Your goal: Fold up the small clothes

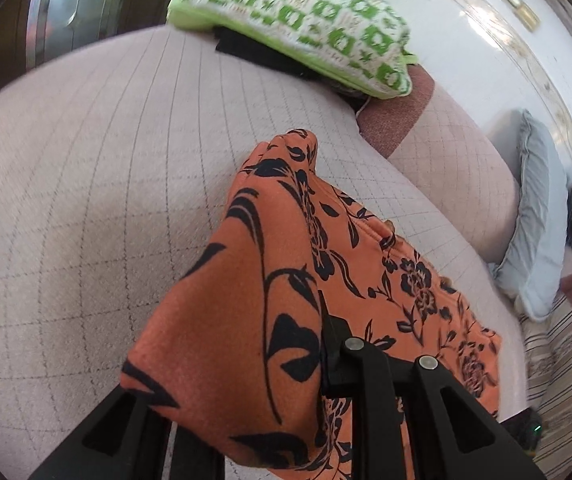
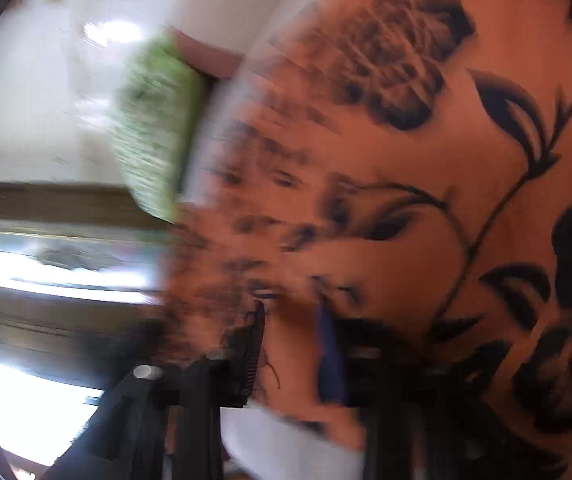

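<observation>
While the left gripper (image 1: 286,368) pinches the orange floral garment (image 1: 270,280) above the quilted bed (image 1: 86,184), toward six o'clock, the right gripper (image 2: 286,360) looks clamped on it; folding seems barely begun

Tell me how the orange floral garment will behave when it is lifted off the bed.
The orange floral garment is probably floppy: it drapes in soft folds over the left gripper and onto the quilted bed cover. It likely weighs little, since it hangs from a pinch without pulling taut. Unheld parts will probably sag and swing; in the right wrist view it fills the frame in loose waves.
</observation>
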Demonstrator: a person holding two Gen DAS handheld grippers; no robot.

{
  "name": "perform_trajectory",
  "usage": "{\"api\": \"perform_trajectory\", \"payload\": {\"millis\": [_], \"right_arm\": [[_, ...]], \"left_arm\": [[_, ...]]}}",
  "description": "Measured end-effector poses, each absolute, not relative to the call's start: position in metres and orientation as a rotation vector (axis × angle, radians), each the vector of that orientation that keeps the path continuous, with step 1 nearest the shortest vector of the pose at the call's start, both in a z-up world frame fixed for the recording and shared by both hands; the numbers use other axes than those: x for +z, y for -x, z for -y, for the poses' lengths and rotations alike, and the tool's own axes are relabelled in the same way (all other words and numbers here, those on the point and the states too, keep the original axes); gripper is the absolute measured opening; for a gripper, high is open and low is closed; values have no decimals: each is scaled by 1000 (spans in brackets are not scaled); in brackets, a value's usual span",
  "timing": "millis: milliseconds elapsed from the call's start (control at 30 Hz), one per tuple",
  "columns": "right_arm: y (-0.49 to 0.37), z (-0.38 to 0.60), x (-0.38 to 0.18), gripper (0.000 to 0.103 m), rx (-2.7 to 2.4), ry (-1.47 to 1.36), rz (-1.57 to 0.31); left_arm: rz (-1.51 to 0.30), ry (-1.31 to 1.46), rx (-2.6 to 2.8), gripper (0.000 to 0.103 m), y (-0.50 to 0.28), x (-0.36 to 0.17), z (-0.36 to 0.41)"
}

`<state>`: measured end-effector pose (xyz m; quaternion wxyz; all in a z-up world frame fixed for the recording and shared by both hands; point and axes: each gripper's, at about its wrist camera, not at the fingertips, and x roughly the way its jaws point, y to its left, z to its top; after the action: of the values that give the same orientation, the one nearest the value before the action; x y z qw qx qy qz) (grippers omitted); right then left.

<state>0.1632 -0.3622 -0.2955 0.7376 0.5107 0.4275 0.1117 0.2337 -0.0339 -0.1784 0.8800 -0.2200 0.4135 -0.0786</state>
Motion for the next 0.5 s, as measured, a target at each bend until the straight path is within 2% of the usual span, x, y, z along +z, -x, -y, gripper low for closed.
{"api": "perform_trajectory", "payload": {"millis": [133, 300, 500], "right_arm": [[-159, 390, -266, 9, 153, -1049, -784], [-124, 451, -256, 9, 8, -1145, -607], [-76, 523, -257, 9, -136, -1234, -480]], "left_arm": [[-782, 360, -168, 21, -222, -157, 55], [-672, 211, -242, 21, -191, -124, 111], [-649, 52, -399, 21, -160, -111, 213]]}}
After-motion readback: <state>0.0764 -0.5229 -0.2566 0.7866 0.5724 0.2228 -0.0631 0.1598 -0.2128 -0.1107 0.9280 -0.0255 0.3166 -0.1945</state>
